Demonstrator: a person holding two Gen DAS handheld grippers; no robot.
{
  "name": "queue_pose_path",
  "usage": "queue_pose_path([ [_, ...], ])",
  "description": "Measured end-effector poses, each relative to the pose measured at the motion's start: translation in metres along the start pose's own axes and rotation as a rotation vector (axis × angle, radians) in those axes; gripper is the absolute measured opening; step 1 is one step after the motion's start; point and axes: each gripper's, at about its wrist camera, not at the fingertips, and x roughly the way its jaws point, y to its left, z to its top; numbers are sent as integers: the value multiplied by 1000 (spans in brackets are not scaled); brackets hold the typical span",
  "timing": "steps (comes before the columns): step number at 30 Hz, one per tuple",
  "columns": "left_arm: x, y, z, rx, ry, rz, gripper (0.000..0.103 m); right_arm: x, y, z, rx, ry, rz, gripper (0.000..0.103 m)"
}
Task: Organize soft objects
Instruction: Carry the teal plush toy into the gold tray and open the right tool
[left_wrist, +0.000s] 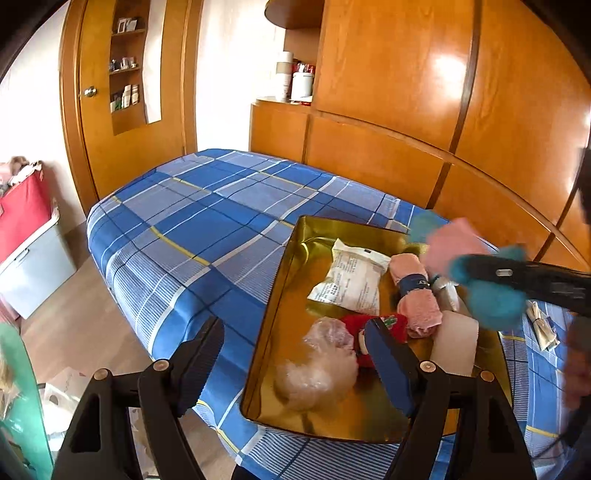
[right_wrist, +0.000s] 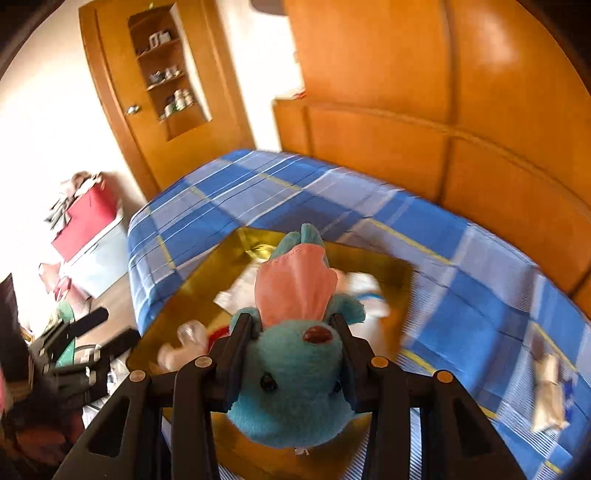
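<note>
A gold tray (left_wrist: 275, 291) lies on the blue plaid bed. It holds a white packet (left_wrist: 351, 280), a rolled pink towel with a blue band (left_wrist: 417, 295), a red soft item (left_wrist: 384, 325), a crumpled clear bag (left_wrist: 321, 362) and a white block (left_wrist: 456, 343). My left gripper (left_wrist: 293, 325) is open over the tray's near left part, with nothing between its fingers. My right gripper (right_wrist: 291, 319) is shut on a teal plush toy in a pink dress (right_wrist: 295, 369), held above the tray (right_wrist: 199, 280). The toy (left_wrist: 491, 299) shows blurred at the right of the left wrist view.
The plaid bed cover (left_wrist: 192, 221) stretches left of and beyond the tray. Wooden wardrobe panels (left_wrist: 406, 110) stand behind the bed. A small folded packet (right_wrist: 550, 391) lies on the cover right of the tray. A red and grey box (left_wrist: 29, 243) stands on the floor at left.
</note>
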Motion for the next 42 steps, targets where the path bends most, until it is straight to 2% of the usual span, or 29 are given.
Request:
queue_pose_path([
  [5,5,7,-1,-19,17,-3,79,62,29,3,-49,101,-39,43],
  [7,8,9,-2,-24,23,-5,79,83,33,-1,-70,140,-63,47],
  [9,10,10,-3,-27,30,-7,79,94,32,-6,-68,161,-72,51],
  [11,11,10,-3,-28,34,-6,79,96,29,-8,-47,160,-41,53],
  [14,10,9,-3,-27,32,-6,79,85,22,-6,-6,137,0,54],
  [23,2,-6,-3,12,15,-18,79,30,-12,-13,96,15,-10,54],
  [34,-13,-42,-5,103,-8,-44,79,-24,-56,-70,128,-9,-122,54],
  [42,-24,-73,-11,185,-18,-81,79,-55,-92,-106,202,-20,-184,54],
])
